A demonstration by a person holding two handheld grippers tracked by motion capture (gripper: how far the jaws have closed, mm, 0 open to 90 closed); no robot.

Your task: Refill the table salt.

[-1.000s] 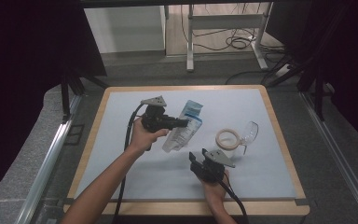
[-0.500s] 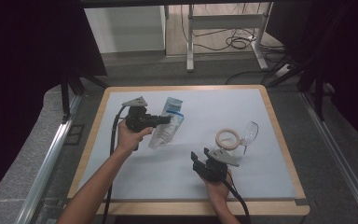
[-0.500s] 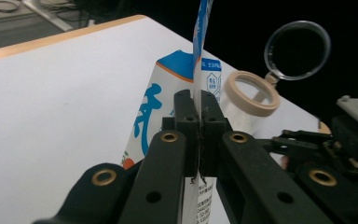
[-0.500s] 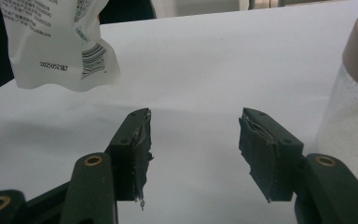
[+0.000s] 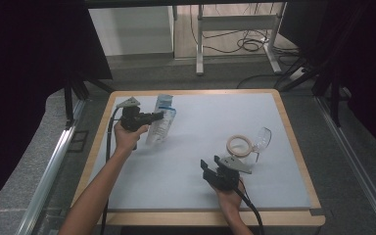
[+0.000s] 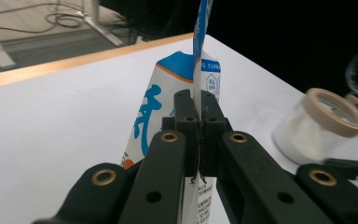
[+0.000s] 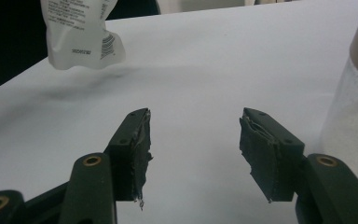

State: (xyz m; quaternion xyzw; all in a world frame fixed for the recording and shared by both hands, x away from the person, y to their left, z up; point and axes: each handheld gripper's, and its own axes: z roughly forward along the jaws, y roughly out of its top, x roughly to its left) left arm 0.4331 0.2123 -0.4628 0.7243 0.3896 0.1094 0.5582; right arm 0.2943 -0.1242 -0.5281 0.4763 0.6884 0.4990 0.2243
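Bare white table (image 5: 196, 161) between both hands, jar (image 5: 238, 145) near right edge, pouch (image 5: 160, 125) far left

1. Setting: an indoor recording or test bay of a lab type, not a home.
2. Work surface: a white board (image 5: 210, 147) with a pale wooden rim, laid on grey padded matting (image 5: 34, 166).
3. Enclosure: black curtains (image 5: 29, 54) hang on the left and right sides and darken both flanks.
4. Fixtures: metal rails (image 5: 49, 166) run along the table's sides.
5. Background: a bare concrete-like floor carries loose cables (image 5: 247, 45) and the metal legs of a frame (image 5: 200, 46); a white panel (image 5: 132, 29) stands behind.
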